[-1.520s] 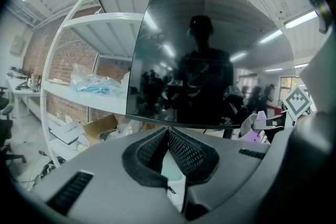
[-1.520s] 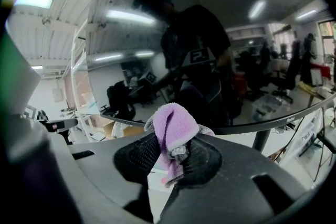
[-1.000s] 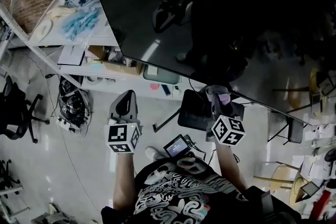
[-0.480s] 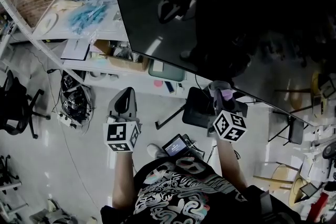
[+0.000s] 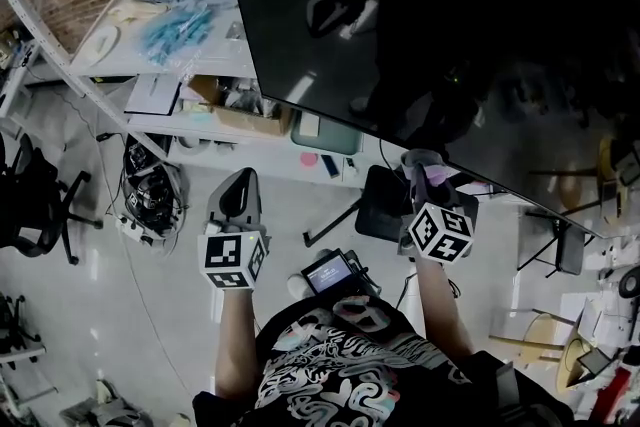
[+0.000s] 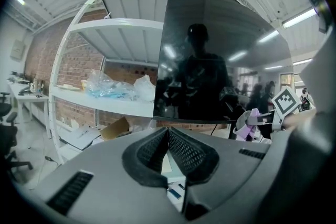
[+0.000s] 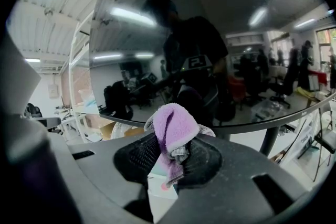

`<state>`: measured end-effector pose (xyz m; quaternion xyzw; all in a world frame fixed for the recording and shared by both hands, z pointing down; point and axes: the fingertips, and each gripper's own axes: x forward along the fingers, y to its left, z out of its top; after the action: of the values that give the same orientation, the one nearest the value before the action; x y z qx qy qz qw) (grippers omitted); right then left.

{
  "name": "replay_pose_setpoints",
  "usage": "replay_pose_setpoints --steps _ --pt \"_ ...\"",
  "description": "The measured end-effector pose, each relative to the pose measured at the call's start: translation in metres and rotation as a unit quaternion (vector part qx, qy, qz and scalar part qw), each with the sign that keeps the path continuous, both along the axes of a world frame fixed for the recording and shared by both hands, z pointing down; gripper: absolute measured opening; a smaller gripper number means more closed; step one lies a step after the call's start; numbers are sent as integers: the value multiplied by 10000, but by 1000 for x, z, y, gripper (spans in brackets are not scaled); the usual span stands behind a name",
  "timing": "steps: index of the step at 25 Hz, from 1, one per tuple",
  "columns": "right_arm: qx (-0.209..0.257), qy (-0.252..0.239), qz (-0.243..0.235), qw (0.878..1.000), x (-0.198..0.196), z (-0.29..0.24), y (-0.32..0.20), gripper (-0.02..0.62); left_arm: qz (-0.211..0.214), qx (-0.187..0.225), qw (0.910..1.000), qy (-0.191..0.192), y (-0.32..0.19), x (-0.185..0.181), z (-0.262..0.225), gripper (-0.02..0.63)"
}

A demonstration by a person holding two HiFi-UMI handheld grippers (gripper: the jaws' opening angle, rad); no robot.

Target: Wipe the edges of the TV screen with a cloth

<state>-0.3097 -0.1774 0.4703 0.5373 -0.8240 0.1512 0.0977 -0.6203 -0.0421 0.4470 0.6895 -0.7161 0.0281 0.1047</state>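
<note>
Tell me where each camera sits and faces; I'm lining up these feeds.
Head view: on the person's head, facing steeply down past the TV screen; arms, torso, left gripper and right gripper show.
Left gripper view: on the left gripper, facing the screen and shelf; shut jaws show.
Right gripper view: on the right gripper, facing the screen's lower edge; jaws grip the cloth.
All share the screen.

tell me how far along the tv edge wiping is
Done: the purple cloth is clamped in the right gripper. In hand: it is held just under the bottom edge of the TV screen; contact cannot be confirmed. Left: seemingly all the edges, since nothing shows a wiped stretch. The left gripper is shut and empty.
</note>
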Motion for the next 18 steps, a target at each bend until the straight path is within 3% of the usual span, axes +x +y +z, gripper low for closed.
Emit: replay_pose_setpoints --steps 18 --pt "-49 -91 -84 9999 -18 -2 0 110 -124 3 9999 -119 9 -13 -7 17"
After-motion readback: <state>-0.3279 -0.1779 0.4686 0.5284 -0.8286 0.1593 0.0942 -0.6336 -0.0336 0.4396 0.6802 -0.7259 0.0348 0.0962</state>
